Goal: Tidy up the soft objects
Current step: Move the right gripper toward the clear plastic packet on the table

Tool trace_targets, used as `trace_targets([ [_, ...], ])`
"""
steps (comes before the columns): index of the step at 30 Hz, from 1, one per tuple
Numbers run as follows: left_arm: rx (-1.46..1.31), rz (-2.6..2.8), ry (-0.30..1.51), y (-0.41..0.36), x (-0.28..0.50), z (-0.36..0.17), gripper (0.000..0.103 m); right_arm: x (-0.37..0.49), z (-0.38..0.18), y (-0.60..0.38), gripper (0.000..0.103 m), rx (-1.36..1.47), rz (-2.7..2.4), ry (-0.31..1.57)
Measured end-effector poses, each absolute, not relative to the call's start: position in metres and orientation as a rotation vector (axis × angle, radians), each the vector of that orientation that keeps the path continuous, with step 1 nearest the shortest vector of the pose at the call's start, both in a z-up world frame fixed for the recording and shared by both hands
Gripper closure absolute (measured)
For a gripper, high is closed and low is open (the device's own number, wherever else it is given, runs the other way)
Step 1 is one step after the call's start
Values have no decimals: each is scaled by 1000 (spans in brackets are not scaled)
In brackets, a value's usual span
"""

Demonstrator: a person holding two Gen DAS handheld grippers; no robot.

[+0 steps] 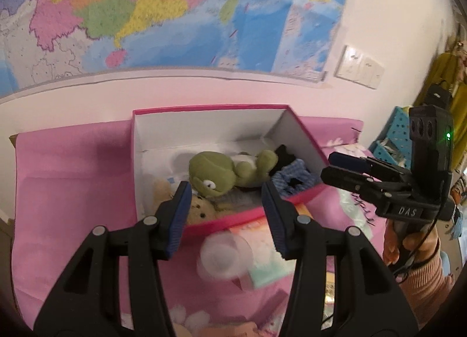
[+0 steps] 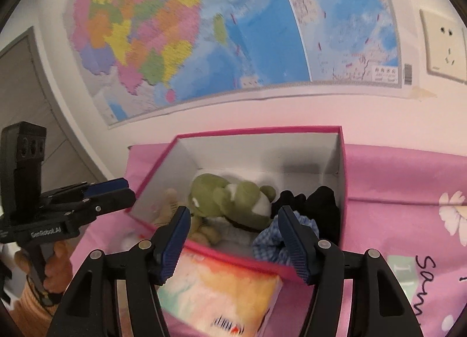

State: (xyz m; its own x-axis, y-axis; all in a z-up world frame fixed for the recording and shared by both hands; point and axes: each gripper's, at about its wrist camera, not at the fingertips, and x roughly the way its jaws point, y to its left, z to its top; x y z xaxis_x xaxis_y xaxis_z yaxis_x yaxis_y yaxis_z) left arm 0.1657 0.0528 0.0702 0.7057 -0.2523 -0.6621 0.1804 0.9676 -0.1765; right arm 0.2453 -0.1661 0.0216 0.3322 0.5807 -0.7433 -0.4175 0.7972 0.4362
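Both the left gripper (image 1: 224, 214) and right gripper (image 2: 233, 237) hover with jaws apart and empty over the pink box (image 1: 227, 218) holding a green plush frog (image 1: 221, 173).

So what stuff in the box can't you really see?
- Beige plush toy: left wrist view, mostly hidden under the green frog plush and behind the left tongs.
- Black garment: right wrist view, too dark to tell what it is.
- Round clear thing in front of the pink box: left wrist view, blurred.
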Motion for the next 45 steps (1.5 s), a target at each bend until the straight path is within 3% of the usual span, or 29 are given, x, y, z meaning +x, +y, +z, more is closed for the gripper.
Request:
trace_targets([
  [15,-69,-336,738,33,80,60,51,173,60,-206,35,224,799,1012],
  [39,-169,-526,1074,-9,2,-43,51,57,-26,-217,36,244,926,1379],
  [43,-163,-545,1110,-17,-4,-51,51,53,-34,-208,48,249,946,1387],
  [45,-163,-549,1118,-19,-5,-53,51,50,-36,-204,64,231,949,1384],
])
